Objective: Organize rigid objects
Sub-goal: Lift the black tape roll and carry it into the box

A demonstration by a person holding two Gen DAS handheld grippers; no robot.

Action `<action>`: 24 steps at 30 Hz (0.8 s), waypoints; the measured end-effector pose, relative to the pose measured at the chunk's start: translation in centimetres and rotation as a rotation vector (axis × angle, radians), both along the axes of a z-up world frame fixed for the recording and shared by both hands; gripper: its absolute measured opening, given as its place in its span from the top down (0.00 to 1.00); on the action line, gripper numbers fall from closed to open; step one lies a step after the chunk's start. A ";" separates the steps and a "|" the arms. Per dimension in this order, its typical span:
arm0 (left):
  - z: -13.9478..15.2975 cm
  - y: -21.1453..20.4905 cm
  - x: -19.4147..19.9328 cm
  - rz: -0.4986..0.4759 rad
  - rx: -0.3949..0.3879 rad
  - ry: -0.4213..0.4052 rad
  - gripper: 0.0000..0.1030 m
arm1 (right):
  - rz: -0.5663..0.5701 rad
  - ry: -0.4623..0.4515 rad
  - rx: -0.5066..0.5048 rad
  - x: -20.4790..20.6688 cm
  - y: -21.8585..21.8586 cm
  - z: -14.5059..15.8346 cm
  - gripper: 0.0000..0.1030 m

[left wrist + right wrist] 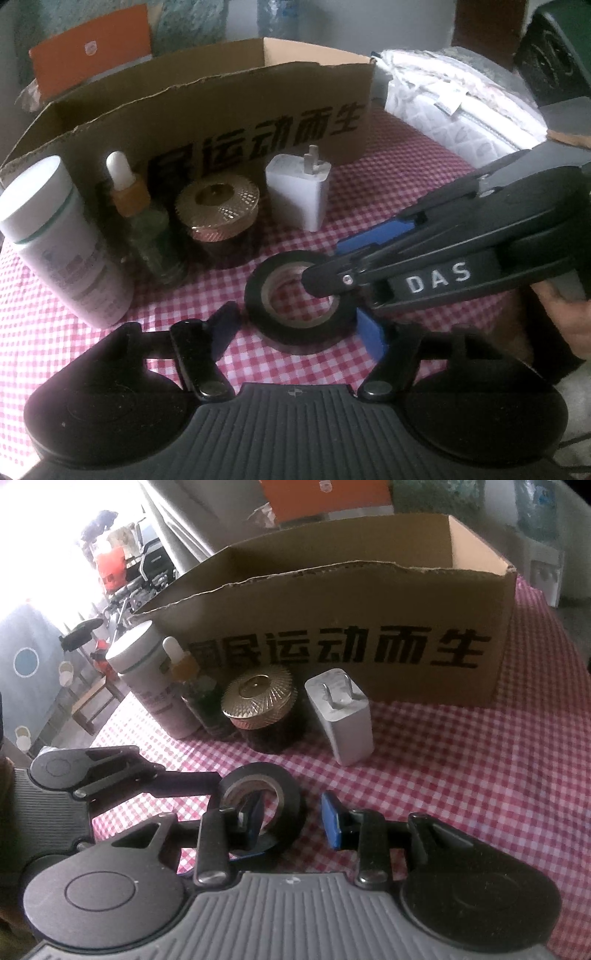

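Straddling the tape, the left gripper sits nearest in its own view, one finger just beside each outer side of the black roll. The dim view does not let me tell whether the pads press on it or merely flank it. The tape rests on the red-and-white checked cloth, its hole facing up. The right gripper reaches in from the right side of the left view, held by a hand at the frame's edge. Its own camera shows one blue pad down inside the hole and the other outside the ring. A strip of cloth shows between that outer pad and the tape, so this gripper stands unclenched around the roll's wall and grasps nothing. Behind the tape stands a row of things. A white charger is upright with its prongs pointing up. Left of it is a dark jar with a ribbed gold lid, then a dropper with a white bulb, then a tall white bottle. Just behind the row stands an open cardboard box with a torn top edge and black characters printed on its front wall. To the right of the box lies a white quilted bundle.
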State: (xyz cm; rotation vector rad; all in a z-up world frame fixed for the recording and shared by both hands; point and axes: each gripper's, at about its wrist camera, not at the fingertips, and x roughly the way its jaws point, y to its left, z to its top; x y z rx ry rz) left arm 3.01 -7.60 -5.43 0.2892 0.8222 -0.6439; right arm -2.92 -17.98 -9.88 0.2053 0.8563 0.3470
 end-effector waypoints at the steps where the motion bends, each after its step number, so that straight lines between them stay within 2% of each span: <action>1: 0.0 0.0 0.0 -0.003 -0.002 -0.001 0.36 | 0.003 -0.001 -0.002 0.0 0.1 0.0 0.69; 5: 0.0 0.1 0.0 0.001 -0.010 -0.004 0.37 | 0.020 -0.005 -0.011 0.1 0.4 -0.1 0.76; 14: 0.7 0.0 -0.7 0.000 -0.017 -0.041 0.37 | 0.018 -0.036 -0.023 -0.5 0.6 0.5 0.76; 18: 2.2 0.1 -1.4 0.004 -0.031 -0.085 0.37 | 0.009 -0.079 -0.037 -1.6 0.8 2.1 0.76; 24: 5.6 0.5 -2.1 0.011 -0.062 -0.172 0.37 | 0.003 -0.197 -0.062 -3.0 0.9 5.7 0.76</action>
